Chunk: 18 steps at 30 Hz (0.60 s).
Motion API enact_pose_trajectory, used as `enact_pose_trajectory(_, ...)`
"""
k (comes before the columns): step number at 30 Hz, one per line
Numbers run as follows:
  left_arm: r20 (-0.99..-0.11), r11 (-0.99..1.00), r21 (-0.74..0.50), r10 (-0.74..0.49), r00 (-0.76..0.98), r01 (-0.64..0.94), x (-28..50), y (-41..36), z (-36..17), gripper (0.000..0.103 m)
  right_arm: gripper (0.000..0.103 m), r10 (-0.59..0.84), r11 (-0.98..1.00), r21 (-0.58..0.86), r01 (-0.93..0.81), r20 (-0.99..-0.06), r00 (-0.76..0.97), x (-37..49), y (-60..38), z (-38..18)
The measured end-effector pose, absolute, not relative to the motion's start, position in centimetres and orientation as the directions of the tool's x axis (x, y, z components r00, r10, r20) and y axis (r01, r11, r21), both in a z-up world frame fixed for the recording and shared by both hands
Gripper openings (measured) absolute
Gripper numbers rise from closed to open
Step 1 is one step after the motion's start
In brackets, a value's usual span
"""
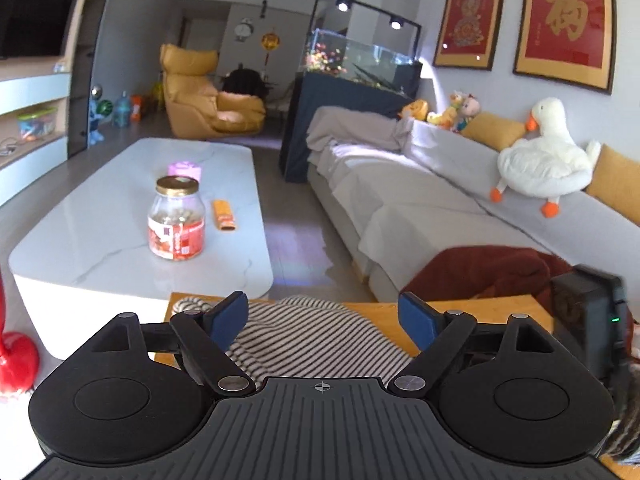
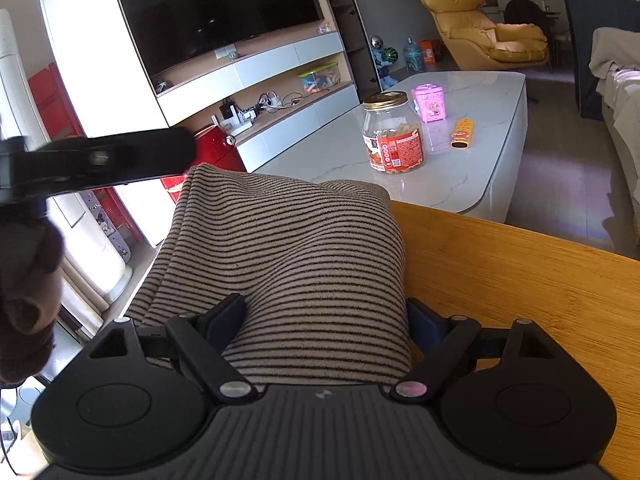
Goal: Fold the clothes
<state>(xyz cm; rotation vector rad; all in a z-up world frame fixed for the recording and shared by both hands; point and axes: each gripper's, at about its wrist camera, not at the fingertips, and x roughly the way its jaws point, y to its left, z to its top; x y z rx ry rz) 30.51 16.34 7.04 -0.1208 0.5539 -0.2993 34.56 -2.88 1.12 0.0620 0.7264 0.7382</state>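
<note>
The striped garment (image 2: 288, 264) is being seen bunched in soft layers on the wooden table (image 2: 520, 280), with its far end rising near the table's edge, so that it is lying neither flat nor as a squared stack; this heap would fit cloth gathered for a fold as well as cloth being pressed down after one, and which of the 2 cannot be settled. The right gripper (image 2: 326, 322) is being held low over the fabric with its jaws spread wide, the stripes bulging up between them, and nothing is being pinched; the spread is judged to suit straddling a thick layer. The left gripper (image 1: 324, 320) is likewise being held wide open just above the same cloth (image 1: 316, 340), with nothing clamped. A 2nd piece, a dark red garment (image 1: 488, 268), is being left on the sofa (image 1: 420, 200) just beyond the table, probably as a waiting or finished item. So 2 garments and 2 grippers are being counted. Further out, 1 glass jar (image 2: 394, 136), 1 pink box (image 2: 429, 103) and 1 orange packet (image 2: 462, 133) are being kept on the white coffee table (image 2: 480, 176), well apart from the folding surface. 1 plush goose (image 1: 548, 152) is being propped on the sofa back.
</note>
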Motion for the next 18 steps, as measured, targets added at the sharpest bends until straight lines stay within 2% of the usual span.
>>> enact_pose_trajectory(3, -0.554, 0.959, -0.163, -0.282, 0.783, 0.230, 31.5, 16.3, 4.6, 0.076, 0.085, 0.680, 0.715, 0.389, -0.580, -0.578, 0.450, 35.3, -4.8, 2.4)
enact_pose_trajectory(5, -0.539, 0.958, -0.145, -0.287, 0.792, 0.248, 30.7, 16.3, 4.0, 0.076, 0.085, 0.710, 0.699, 0.470, -0.539, -0.548, 0.442, 36.8, -6.3, 3.4)
enact_pose_trajectory(8, -0.529, 0.956, -0.145, -0.294, 0.796, 0.256, 30.1, 16.6, 3.6, 0.076, 0.085, 0.711, 0.703, 0.509, -0.497, -0.537, 0.454, 40.2, -6.4, 4.3)
enact_pose_trajectory(13, -0.520, 0.952, -0.145, -0.304, 0.798, 0.268, 29.9, 16.9, 3.2, 0.076, 0.085, 0.666, 0.740, 0.475, -0.477, -0.616, 0.420, 45.2, -2.1, 2.3)
enact_pose_trajectory(16, -0.514, 0.951, -0.144, -0.310, 0.800, 0.275, 29.9, 17.1, 3.0, 0.077, 0.085, 0.708, 0.698, 0.549, -0.460, -0.625, 0.328, 47.0, -0.6, 0.2)
enact_pose_trajectory(17, -0.509, 0.949, -0.149, -0.314, 0.801, 0.277, 29.9, 17.3, 2.9, 0.077, 0.082, 0.728, 0.676, 0.577, -0.458, -0.618, 0.297, 47.3, -0.4, -0.2)
enact_pose_trajectory(18, -0.503, 0.948, -0.154, -0.319, 0.803, 0.279, 29.9, 17.4, 2.8, 0.077, 0.072, 0.745, 0.657, 0.597, -0.461, -0.607, 0.276, 47.3, -0.4, -0.4)
